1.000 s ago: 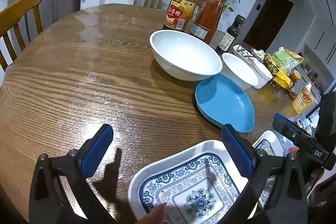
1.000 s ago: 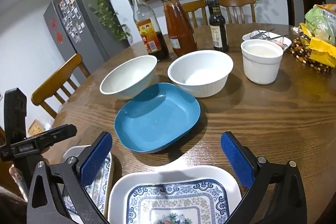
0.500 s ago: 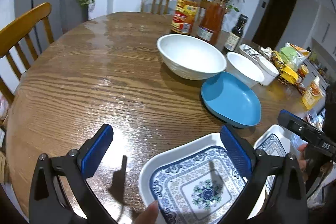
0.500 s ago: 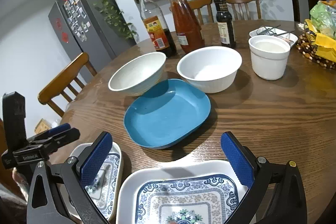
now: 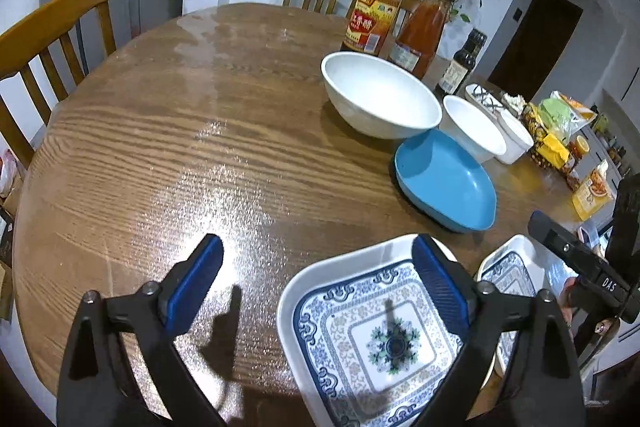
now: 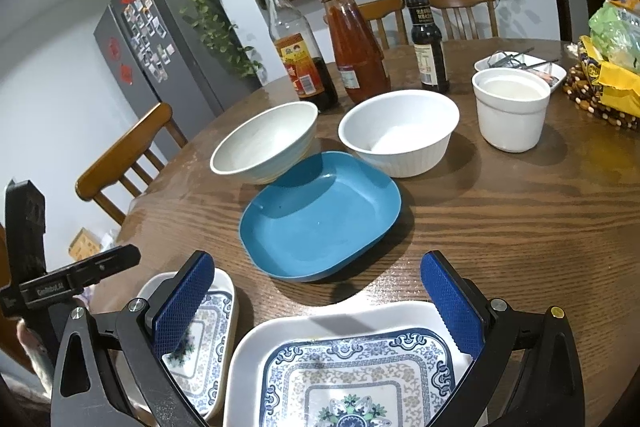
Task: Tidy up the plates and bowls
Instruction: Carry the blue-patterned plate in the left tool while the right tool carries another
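My left gripper (image 5: 318,285) hung with its jaws spread wide and nothing between them; its right pad sat over the near corner of a blue-patterned square plate (image 5: 380,339), while the left pad hovered above bare wood of the round table (image 5: 168,115). My right gripper (image 6: 320,295) was likewise released, straddling the larger patterned plate (image 6: 352,367) directly under it. Only the right wrist view showed that plate in full width, with the smaller patterned one (image 6: 204,331) just to its left. The left wrist view showed the larger plate only as a sliver beyond its right finger.

Ahead of both grippers lay the blue plate (image 6: 320,219), its far edge tucked under the rim of a tilted white bowl (image 6: 264,145). A ribbed white bowl (image 6: 400,131) stood just right of that, then a white ramekin (image 6: 510,113). Farthest stood the vinegar bottle (image 6: 298,51), the red sauce bottle (image 6: 356,51) and the dark soy bottle (image 6: 428,43).

Compared with a second earlier, the left view had pulled back and swung left, so more bare table filled it. The dishes themselves kept their places.
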Action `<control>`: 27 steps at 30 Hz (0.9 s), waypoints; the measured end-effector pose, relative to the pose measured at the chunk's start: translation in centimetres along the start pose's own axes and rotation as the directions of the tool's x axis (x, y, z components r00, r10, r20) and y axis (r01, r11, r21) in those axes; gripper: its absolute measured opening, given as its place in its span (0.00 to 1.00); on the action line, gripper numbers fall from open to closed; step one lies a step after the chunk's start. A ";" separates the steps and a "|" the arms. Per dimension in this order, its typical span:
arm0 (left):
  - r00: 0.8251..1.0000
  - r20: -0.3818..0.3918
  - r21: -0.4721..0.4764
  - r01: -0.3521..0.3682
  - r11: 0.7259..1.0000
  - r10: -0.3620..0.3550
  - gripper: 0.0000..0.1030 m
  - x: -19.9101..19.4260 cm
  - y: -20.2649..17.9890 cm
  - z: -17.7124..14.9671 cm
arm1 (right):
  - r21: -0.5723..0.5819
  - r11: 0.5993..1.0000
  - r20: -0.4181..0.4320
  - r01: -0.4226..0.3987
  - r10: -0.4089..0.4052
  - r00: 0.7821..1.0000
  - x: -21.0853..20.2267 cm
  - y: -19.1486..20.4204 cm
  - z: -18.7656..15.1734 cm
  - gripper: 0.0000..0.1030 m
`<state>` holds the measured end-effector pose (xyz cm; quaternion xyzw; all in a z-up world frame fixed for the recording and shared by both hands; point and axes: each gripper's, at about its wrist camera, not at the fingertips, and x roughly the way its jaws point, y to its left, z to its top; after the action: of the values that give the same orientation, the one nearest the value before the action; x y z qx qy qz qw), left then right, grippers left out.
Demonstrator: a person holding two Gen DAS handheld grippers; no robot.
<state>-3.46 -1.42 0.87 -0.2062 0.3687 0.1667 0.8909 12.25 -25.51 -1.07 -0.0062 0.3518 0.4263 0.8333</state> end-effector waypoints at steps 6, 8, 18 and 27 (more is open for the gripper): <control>1.000 -0.020 -0.013 -0.019 1.000 0.019 0.83 -0.3 0.4 0.0 | -0.024 1.000 -0.021 -0.002 0.002 1.000 0.4 0.5 0.1 1.00; 0.999 -0.027 -0.015 -0.025 1.000 0.024 0.80 -0.4 0.6 0.3 | -0.025 1.000 -0.049 -0.005 0.004 0.999 0.5 0.7 0.4 1.00; 0.999 -0.036 -0.051 0.010 0.999 -0.012 0.70 -2.0 0.7 1.4 | -0.248 0.967 -0.242 -0.058 -0.003 0.970 0.8 6.2 3.7 1.00; 0.997 -0.068 -0.097 0.022 0.995 -0.029 0.61 -2.5 1.0 1.6 | -0.244 0.953 -0.286 -0.178 0.104 0.953 0.9 8.0 5.2 0.99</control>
<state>-4.69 -0.13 3.49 -0.2594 0.3883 0.1655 0.8687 9.87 -18.18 4.59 -0.1510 0.4008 0.5240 0.7362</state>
